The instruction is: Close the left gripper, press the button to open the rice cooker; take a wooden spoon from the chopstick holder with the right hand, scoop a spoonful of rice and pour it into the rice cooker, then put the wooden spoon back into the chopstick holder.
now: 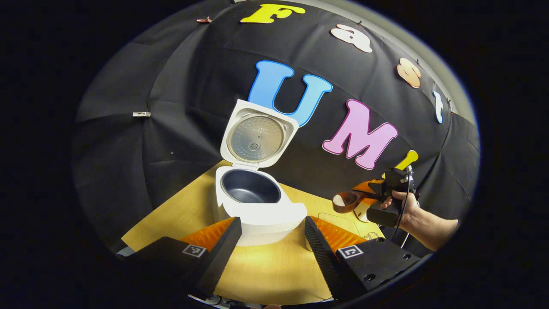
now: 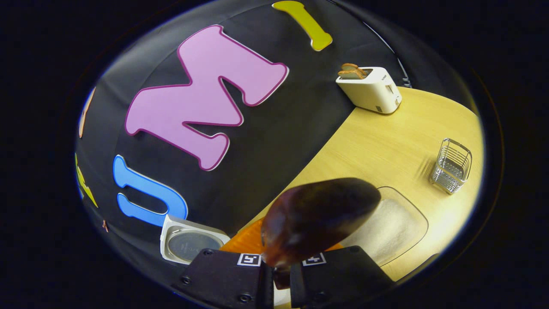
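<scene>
The white rice cooker (image 1: 266, 216) stands on the wooden table with its lid (image 1: 256, 137) swung up and the dark inner pot (image 1: 251, 186) showing bare. My left gripper (image 1: 271, 251) hovers just in front of it, fingers wide apart, open and holding nothing. To the right, a hand holds my right gripper (image 1: 388, 193), shut on the handle of the wooden spoon (image 1: 346, 201), whose bowl points toward the cooker with something pale in it. In the right gripper view the spoon's dark back (image 2: 319, 219) looms over my right gripper (image 2: 281, 264). The wire chopstick holder (image 2: 451, 165) stands further right.
A clear tray of rice (image 2: 396, 227) lies under the spoon. A white toaster (image 2: 369, 88) with toast stands at the back of the table (image 2: 386, 141). The cooker lid (image 2: 188, 242) sits at lower left. The black cloth wall bounds the table behind.
</scene>
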### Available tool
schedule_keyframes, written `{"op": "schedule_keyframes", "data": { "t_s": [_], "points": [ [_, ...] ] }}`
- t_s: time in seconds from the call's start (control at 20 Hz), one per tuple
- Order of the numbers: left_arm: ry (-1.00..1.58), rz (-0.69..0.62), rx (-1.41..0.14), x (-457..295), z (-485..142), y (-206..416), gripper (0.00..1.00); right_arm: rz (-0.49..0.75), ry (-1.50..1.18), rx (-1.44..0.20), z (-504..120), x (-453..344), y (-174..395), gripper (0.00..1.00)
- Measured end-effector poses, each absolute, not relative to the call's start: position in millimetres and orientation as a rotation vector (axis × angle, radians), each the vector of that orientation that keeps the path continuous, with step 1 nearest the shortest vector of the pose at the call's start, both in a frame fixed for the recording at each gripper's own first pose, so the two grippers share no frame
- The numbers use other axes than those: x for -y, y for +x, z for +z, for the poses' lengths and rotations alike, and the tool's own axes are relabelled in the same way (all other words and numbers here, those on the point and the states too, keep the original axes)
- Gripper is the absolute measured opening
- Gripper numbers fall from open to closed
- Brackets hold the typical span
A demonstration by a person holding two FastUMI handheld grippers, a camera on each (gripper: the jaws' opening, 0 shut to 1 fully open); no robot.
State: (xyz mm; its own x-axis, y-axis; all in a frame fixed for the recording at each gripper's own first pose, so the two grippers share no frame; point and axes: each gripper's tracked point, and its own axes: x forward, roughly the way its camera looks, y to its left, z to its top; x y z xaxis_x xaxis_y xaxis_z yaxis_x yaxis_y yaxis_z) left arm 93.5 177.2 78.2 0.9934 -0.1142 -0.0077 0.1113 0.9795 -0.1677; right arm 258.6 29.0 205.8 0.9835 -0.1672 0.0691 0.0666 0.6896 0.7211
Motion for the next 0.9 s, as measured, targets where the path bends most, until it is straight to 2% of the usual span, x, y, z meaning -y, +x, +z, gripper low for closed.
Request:
{"op": "schedule_keyframes", "data": {
  "t_s": [0.35, 0.55, 0.9],
  "points": [
    [-0.153, -0.142, -0.015, -200.8, 78.9, 100.1, 0.96, -0.059, 0.762, 0.119, 233.0, -99.6, 276.5, 0.07],
    [-0.188, -0.116, -0.013, -216.4, 81.7, 104.3, 0.96, 0.001, 0.743, 0.105, 250.9, -142.3, 296.0, 0.07],
    [-0.238, -0.045, -0.009, -250.2, 80.5, 108.3, 0.95, 0.065, 0.657, 0.049, 234.9, -211.3, 348.3, 0.07]
  ]
}}
